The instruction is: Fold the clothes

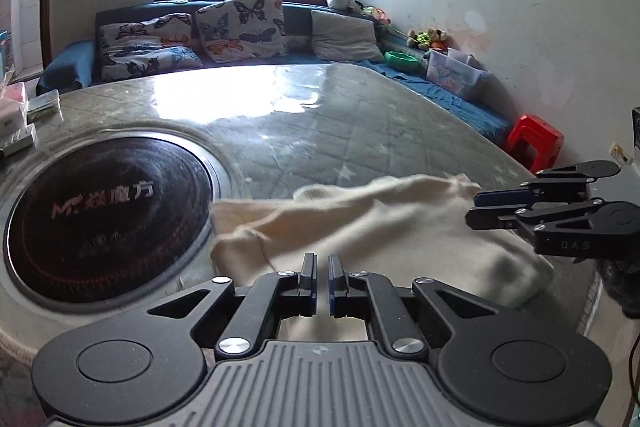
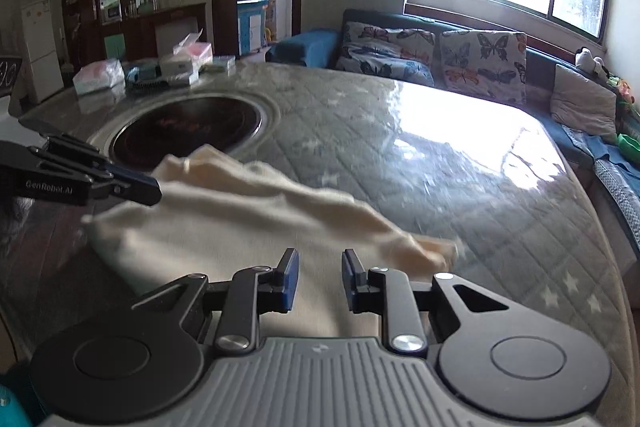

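Observation:
A cream-coloured garment (image 1: 380,227) lies rumpled and partly folded on the near edge of the table; it also shows in the right wrist view (image 2: 240,223). My left gripper (image 1: 322,261) hovers over its near edge with the jaws almost together and nothing visibly pinched. It also shows in the right wrist view (image 2: 154,189) at the cloth's left end. My right gripper (image 2: 319,259) is open above the cloth's near part. It also shows in the left wrist view (image 1: 472,207) at the cloth's right end.
The table (image 1: 320,115) has a grey quilted cover under clear plastic and a round black cooktop (image 1: 108,215) set in on the left. Boxes and packets (image 2: 160,67) sit at its far corner. A sofa with butterfly pillows (image 1: 236,27) and a red stool (image 1: 534,143) stand beyond.

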Demonstrator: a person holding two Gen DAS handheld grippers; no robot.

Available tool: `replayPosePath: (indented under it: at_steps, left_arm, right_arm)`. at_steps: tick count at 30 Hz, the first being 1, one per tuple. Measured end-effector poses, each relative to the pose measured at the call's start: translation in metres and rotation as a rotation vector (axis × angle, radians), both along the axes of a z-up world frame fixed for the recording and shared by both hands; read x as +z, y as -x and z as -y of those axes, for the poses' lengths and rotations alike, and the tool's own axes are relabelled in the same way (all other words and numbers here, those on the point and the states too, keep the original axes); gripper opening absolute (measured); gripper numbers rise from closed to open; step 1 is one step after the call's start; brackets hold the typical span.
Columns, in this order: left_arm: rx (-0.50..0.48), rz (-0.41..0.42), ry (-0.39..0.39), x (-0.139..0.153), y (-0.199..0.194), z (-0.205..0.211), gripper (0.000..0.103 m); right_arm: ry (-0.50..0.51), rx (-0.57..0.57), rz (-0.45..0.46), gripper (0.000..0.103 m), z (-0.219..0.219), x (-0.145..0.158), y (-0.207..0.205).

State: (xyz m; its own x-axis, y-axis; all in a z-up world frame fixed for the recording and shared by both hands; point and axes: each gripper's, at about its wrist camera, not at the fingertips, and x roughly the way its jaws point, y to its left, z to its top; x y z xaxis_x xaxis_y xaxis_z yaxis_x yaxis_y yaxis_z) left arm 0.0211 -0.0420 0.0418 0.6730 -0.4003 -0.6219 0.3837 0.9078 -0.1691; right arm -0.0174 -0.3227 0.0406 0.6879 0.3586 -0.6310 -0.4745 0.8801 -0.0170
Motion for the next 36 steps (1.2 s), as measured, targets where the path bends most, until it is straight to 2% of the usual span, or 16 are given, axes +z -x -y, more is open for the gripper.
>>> replayPosePath:
  at_steps: [3,8,14,19,21,22,27,29,33,35,36]
  left_arm:
    - [0.026,-0.006,-0.015,-0.003,-0.018,0.004,0.006]
    - [0.044,-0.034,-0.044,-0.016,-0.039,0.012,0.006]
    - [0.051,-0.046,-0.038,-0.02,-0.049,0.011,0.007]
    - [0.066,-0.034,-0.03,-0.014,-0.046,0.008,0.009]
    - [0.083,-0.024,-0.02,-0.008,-0.042,0.003,0.018]
    - [0.093,-0.016,-0.016,-0.004,-0.038,-0.001,0.027]
    - [0.153,0.009,-0.009,0.01,-0.017,-0.028,0.033]
    - [0.19,0.0,-0.019,0.01,-0.012,-0.039,0.046]
    - [0.248,-0.028,-0.021,0.007,-0.002,-0.054,0.05]
    - [0.268,-0.042,-0.012,0.005,0.002,-0.06,0.057]
    - [0.273,-0.048,-0.006,0.005,0.005,-0.062,0.057]
  right_arm:
    - [-0.029,-0.015,-0.007,0.022,-0.01,-0.006,-0.033]
    - [-0.036,-0.052,-0.059,0.022,-0.019,-0.025,-0.065]
    - [0.014,-0.053,-0.018,0.022,-0.026,-0.025,-0.058]
    - [0.006,0.012,0.007,0.024,-0.042,-0.018,-0.05]
    - [0.01,0.033,-0.001,0.024,-0.051,-0.02,-0.054]
    - [0.027,0.037,-0.008,0.024,-0.056,-0.024,-0.056]
    - [0.056,0.064,0.013,0.024,-0.064,-0.019,-0.049]
    - [0.052,0.093,0.025,0.025,-0.067,-0.012,-0.04]
    - [0.052,0.229,0.037,0.029,-0.085,0.002,-0.009]
    - [0.057,0.309,0.04,0.032,-0.097,0.005,0.006]
    - [0.065,0.35,0.043,0.034,-0.104,0.005,0.013]
